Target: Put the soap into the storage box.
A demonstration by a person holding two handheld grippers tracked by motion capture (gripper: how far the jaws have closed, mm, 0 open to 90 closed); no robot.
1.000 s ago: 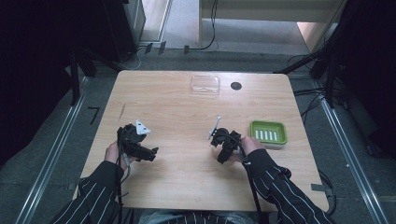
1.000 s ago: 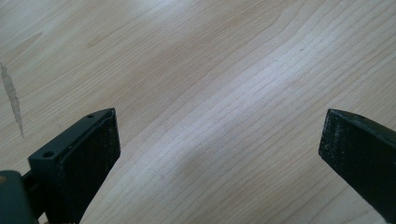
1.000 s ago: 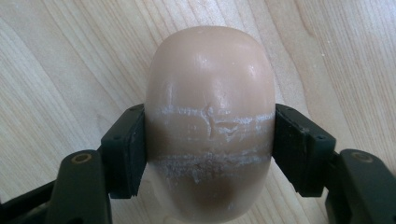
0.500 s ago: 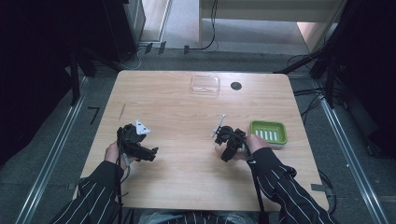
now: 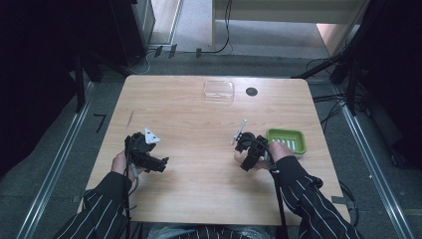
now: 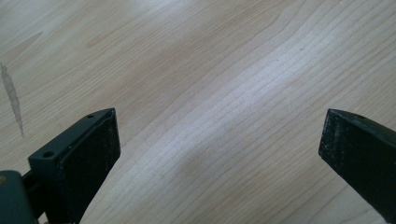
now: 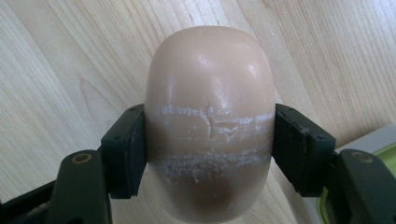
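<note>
Clamping a smooth beige oval bar of soap (image 7: 209, 126) between both black pads, right gripper (image 7: 209, 140) pressed on its flanks, white scuff lines ringing the middle. Held just above the pale wooden table (image 5: 199, 124), right beside the green rectangular soap dish (image 5: 286, 140), a corner of that dish peeking in at the lower right of the right gripper view. Hanging over bare wood on the other side, left gripper (image 6: 219, 144) spread wide, nothing between the jaws. Sitting well apart at the far edge, a clear plastic lid (image 5: 218, 90) near a small black round hole (image 5: 252, 91).
</note>
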